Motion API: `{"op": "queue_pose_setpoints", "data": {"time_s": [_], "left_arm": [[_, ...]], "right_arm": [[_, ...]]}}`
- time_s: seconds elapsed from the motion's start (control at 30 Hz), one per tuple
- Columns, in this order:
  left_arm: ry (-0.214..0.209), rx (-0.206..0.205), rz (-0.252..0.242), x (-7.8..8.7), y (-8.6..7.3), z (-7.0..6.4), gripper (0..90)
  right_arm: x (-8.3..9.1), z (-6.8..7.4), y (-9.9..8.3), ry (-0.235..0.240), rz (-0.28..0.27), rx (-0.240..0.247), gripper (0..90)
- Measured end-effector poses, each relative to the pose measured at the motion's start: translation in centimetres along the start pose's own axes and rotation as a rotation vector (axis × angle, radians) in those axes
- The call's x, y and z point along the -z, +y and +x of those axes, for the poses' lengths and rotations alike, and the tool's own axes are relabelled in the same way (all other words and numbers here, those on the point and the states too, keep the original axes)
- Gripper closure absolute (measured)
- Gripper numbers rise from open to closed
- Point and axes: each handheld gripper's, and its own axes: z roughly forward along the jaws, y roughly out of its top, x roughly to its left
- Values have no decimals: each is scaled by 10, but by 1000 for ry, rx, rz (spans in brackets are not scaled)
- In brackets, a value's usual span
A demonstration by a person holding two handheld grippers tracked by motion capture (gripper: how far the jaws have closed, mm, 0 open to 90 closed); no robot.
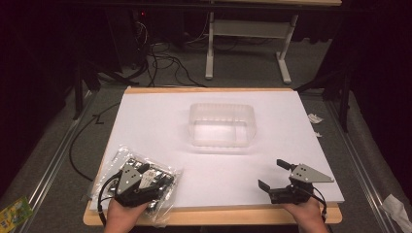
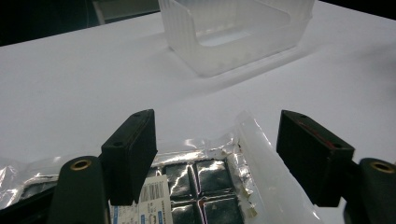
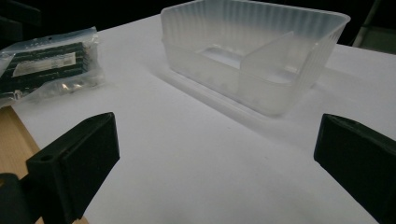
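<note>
Your left gripper (image 1: 137, 183): black body, grey three-cornered top plate, black cable looping off. Your right gripper (image 1: 273, 174): same build. Jaws blocky, matte black, brass-ringed screw holes. Your forearms bare.

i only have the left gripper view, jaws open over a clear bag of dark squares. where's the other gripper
Observer: The right gripper is at the table's near right corner, open, holding nothing.
Operator: does that tub have sections
Observer: Yes, the right gripper view shows a divider wall inside the translucent tub.
Operator: how does the bag sit on the table
Observer: In the high view the bag lies at the near left corner, its near end overhanging the front edge, under the left gripper.
</note>
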Motion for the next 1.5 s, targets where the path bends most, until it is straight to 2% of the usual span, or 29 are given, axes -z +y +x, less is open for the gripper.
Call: {"op": "queue_pose_setpoints", "data": {"time_s": [0.1,0.23,0.67,0.87,1.0,1.17,1.37,1.4,1.43,1.47,1.5], "left_arm": [[2,14,13,-1,-4,3,292],[-2,25,19,0,-6,4,290],[-12,9,14,3,-4,4,283],[4,13,19,4,-3,8,258],[46,59,16,9,-5,22,260],[120,124,31,19,-13,50,274],[244,201,84,36,-32,87,293],[298,219,93,42,-38,96,316],[318,237,96,45,-42,101,336],[338,272,99,49,-47,108,346],[338,272,99,49,-47,108,361]], "right_arm": [[0,-4,0,5,-1,-38,0],[0,-4,0,-4,-6,-41,0],[3,-6,-1,-13,-14,-56,0],[3,-7,-1,-18,-14,-59,0],[4,-7,-1,-17,-22,-57,0],[2,-6,-1,-15,-12,-58,0],[3,-6,-1,-16,-11,-56,0],[3,-6,-1,-16,-11,-57,1],[3,-6,-1,-15,-11,-55,1],[3,-6,-1,-15,-11,-55,1],[3,-7,-1,-16,-10,-56,1]]}}
